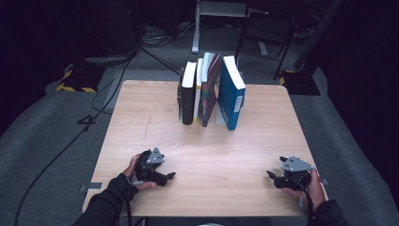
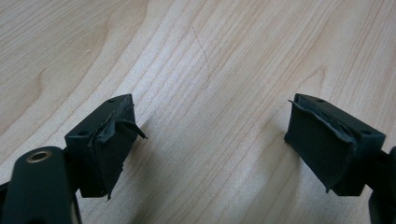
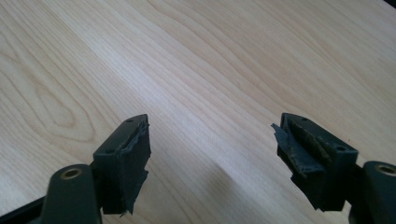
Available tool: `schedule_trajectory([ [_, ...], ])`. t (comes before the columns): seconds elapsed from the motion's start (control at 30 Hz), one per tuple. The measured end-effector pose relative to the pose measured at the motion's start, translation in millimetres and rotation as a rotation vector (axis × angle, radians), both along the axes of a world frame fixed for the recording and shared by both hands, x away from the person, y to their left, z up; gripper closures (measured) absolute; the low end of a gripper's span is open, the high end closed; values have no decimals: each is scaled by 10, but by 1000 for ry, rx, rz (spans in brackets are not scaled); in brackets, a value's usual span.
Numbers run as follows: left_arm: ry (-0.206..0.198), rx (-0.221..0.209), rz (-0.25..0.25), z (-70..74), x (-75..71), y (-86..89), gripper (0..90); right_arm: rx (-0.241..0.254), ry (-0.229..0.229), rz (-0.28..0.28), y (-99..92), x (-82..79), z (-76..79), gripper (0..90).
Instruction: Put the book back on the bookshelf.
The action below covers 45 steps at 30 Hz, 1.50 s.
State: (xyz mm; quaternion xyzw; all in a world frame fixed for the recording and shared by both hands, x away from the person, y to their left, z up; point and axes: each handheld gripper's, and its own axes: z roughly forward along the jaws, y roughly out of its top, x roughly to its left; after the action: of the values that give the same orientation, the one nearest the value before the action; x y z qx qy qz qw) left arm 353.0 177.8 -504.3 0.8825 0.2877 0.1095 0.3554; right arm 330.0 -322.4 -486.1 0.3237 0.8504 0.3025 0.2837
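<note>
Several books [image 1: 211, 89] stand upright in a row at the far middle of the wooden table [image 1: 141, 117]: a black one, a thin white one, a dark red one and a blue one [image 1: 231, 94] leaning at the right. My left gripper [image 1: 170, 176] rests low at the near left of the table, open, with bare wood between its jaws [image 2: 210, 140]. My right gripper [image 1: 272, 175] sits at the near right, also open, over bare wood [image 3: 212, 149]. Both are well short of the books.
A metal bookend [image 1: 180, 101] holds the row at its left side. Beyond the table lie cables [image 1: 108, 89] on grey carpet, a yellow-black striped base [image 1: 75, 80] at the far left and a dark chair [image 1: 266, 37] behind.
</note>
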Motion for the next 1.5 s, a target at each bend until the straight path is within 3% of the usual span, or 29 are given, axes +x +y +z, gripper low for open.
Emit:
schedule_trajectory([
  [0.2, -1, 0, 0, 0, 1, 0, 162, 75, 10, -15, -159, -61, -33, 286],
  [0.43, -1, -1, 0, -1, 1, 0, 162, 124, 34, -63, -342, -111, -69, 279],
  [0.63, -1, 1, 3, 0, -4, 0, 162, 169, 96, -101, -507, -148, -141, 259],
  [0.7, 0, 0, 8, 0, -8, -1, 162, 207, 104, -109, -573, -180, -176, 251],
  [0.77, 0, 0, 7, -1, -8, -1, 162, 206, 101, -117, -609, -200, -177, 242],
  [0.87, 0, 0, 7, 0, -8, -1, 162, 247, 156, -115, -678, -184, -182, 236],
  [1.5, -2, 0, 7, -1, -8, -1, 162, 245, 156, -109, -746, -206, -184, 237],
])
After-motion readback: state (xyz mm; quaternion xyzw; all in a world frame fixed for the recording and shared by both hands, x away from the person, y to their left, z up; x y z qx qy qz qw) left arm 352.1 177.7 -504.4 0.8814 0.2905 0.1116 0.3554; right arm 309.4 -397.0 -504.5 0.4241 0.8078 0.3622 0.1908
